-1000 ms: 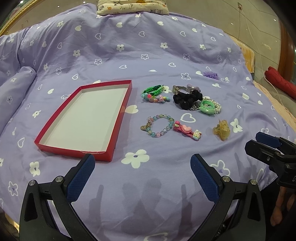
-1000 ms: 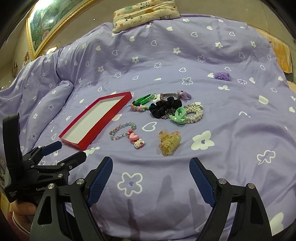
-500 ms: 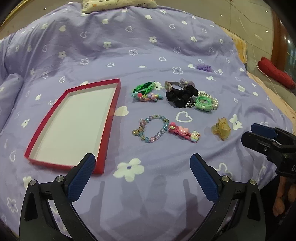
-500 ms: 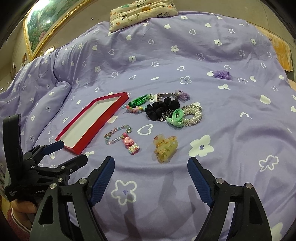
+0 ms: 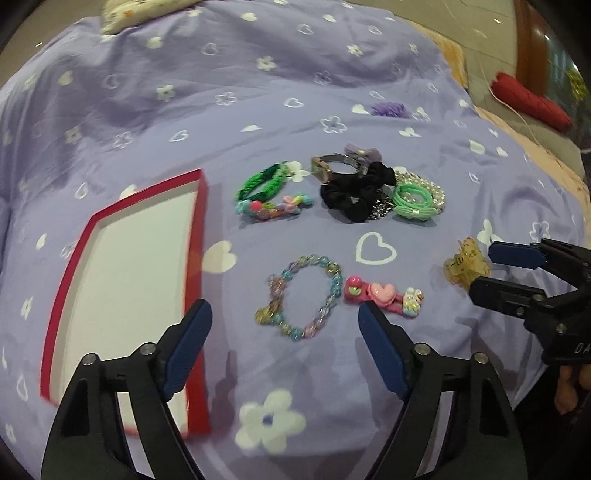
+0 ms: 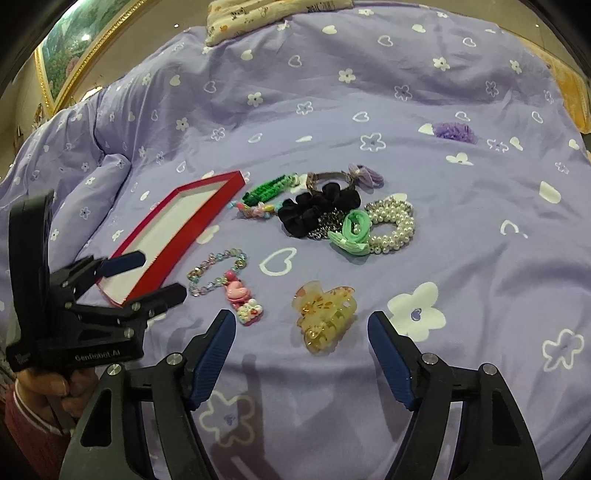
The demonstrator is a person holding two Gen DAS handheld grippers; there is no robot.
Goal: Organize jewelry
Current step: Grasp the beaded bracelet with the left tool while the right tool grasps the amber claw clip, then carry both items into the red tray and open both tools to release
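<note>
We noted both grippers closing, empty: left gripper [image 5: 284, 321] near the beaded bracelet [image 5: 301, 297], right gripper [image 6: 301, 332] over, perhaps touching, the yellow claw clip [image 6: 325, 315].

Purple flowered duvet [image 6: 369, 92], patterned pillow [image 6: 273, 14] at far end, framed pic [image 6: 74, 48] left, red roll [image 5: 532, 99] right.

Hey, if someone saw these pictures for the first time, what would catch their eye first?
Probably the red tray, empty, lying left of a colourful scatter of jewelry on the purple bedspread. Next, the black scrunchie beside a pearl bracelet farther back, and nearest the right hand-held gripper, whose jaws are closing on nothing, the amber claw clip.
</note>
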